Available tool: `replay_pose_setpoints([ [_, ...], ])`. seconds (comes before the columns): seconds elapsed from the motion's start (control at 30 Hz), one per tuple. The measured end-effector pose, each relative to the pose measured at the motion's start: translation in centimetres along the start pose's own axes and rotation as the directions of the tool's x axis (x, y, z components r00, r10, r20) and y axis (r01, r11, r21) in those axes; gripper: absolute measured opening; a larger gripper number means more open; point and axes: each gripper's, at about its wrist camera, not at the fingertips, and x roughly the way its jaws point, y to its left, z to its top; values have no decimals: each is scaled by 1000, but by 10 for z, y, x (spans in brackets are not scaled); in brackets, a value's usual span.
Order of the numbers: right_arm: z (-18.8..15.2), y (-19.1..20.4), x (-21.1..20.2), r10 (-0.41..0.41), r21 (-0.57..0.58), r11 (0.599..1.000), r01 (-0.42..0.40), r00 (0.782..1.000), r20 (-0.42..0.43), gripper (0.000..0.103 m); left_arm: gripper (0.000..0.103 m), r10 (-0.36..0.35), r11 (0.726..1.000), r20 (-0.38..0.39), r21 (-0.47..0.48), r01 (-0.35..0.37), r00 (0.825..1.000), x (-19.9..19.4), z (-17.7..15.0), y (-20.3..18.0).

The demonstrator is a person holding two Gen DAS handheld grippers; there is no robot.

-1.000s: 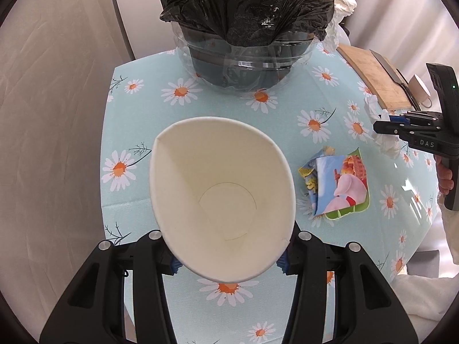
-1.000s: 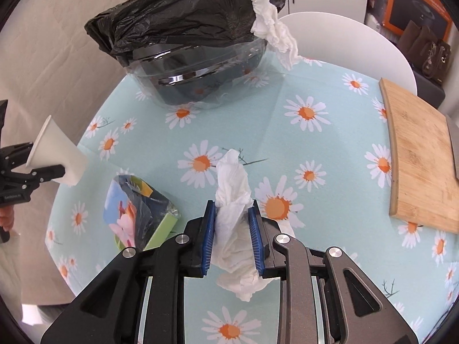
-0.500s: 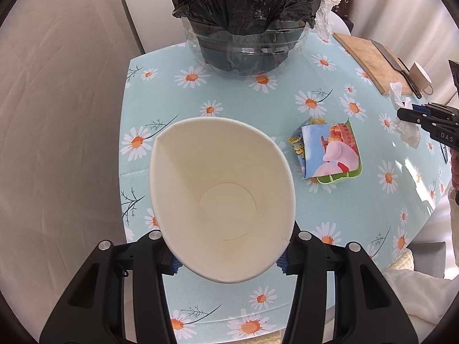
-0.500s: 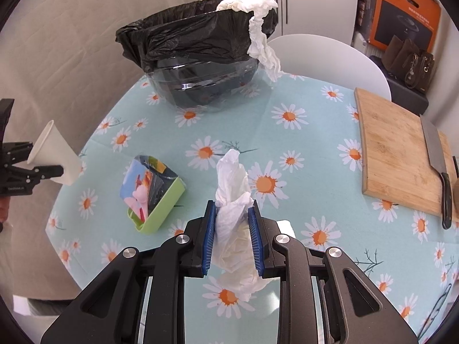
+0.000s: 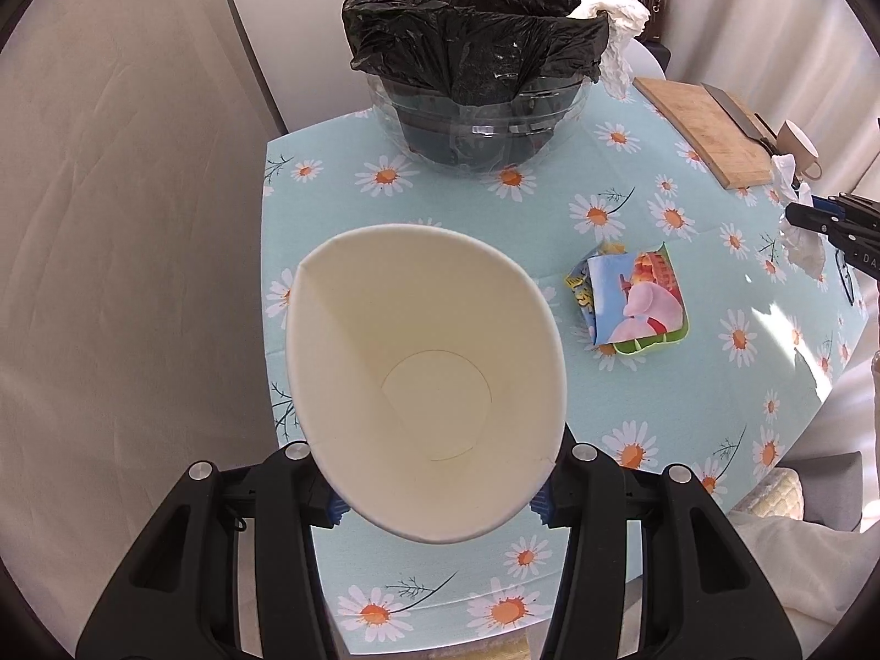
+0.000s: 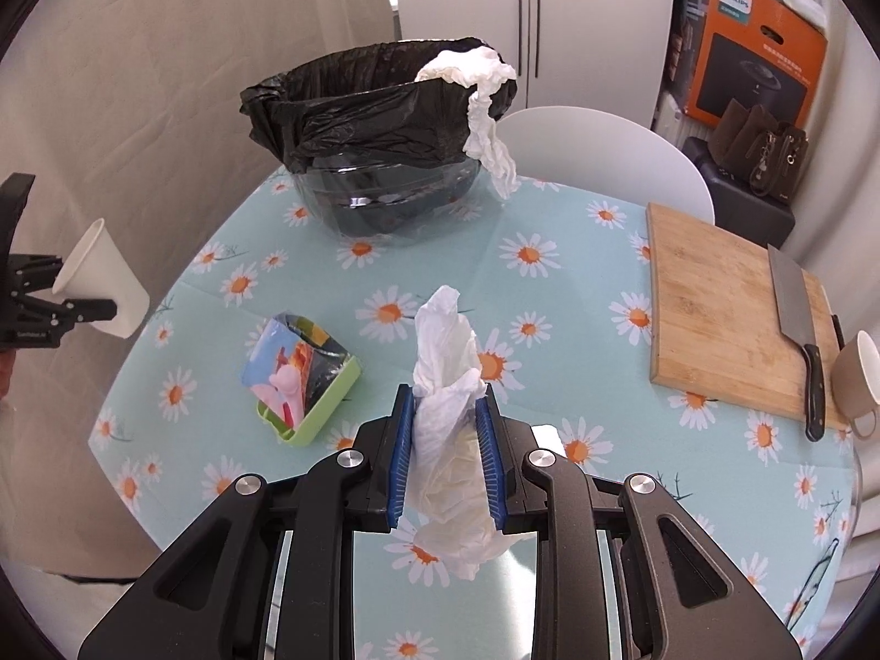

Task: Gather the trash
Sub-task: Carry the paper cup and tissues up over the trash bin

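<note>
Squarely between the left tool (image 5: 437,500) fingers: a white paper cup (image 5: 426,385), squeezed to an oval, mouth toward the lens, held clear above the table (image 5: 451,231) near its left edge. Blue pads almost wholly hidden behind the cup wall; only slivers showing at either side. Cup base visible inside as a faint circle, nothing discernible in it.

Clamped in the right tool (image 6: 444,440): a crumpled white tissue (image 6: 443,363), sticking up past the blue pads and hanging down below them, lower end covering part of the tool body. Held above the near middle of the table.

Farther back, near the table's far edge: a clear bowl lined with a black trash bag (image 6: 379,104), interior dark and unreadable. Draped over the rim on the right side, another white tissue (image 6: 484,110), trailing down outside toward the cloth.

Lying between the two tools on the daisy-print cloth: a green tray with a colourful wrapper (image 6: 300,374), print too distorted to read.

Off to the right: a wooden cutting board (image 6: 720,308) carrying a cleaver (image 6: 792,308), handle overhanging the near edge; just beside it a beige mug (image 6: 858,379), cut by the frame edge.
</note>
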Motion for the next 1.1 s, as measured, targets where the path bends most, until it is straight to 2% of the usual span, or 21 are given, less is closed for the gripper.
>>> replay_pose_setpoints([
  [0.3, 15, 19, -20, -30, 76, 997, 26, 998, 59, 21, 49, -18, 997, 19, 74, 16, 1000, -13, 9, 25],
  [0.6, 9, 54, -39, -83, 112, 991, 71, 990, 111, 21, 49, -44, 987, 41, 155, 37, 998, -20, 12, 47],
  [0.8, 11, 67, -45, -83, 143, 988, 61, 985, 153, 21, 49, -59, 979, 58, 199, 46, 997, -23, 20, 54],
  [0.87, 14, 67, -46, -55, 161, 987, 26, 982, 183, 21, 49, -68, 977, 71, 209, 52, 995, -27, 26, 56],
  [1.1, 48, 62, -42, -36, 168, 986, 1, 978, 207, 21, 49, -77, 977, 122, 209, 50, 990, -42, 57, 65],
])
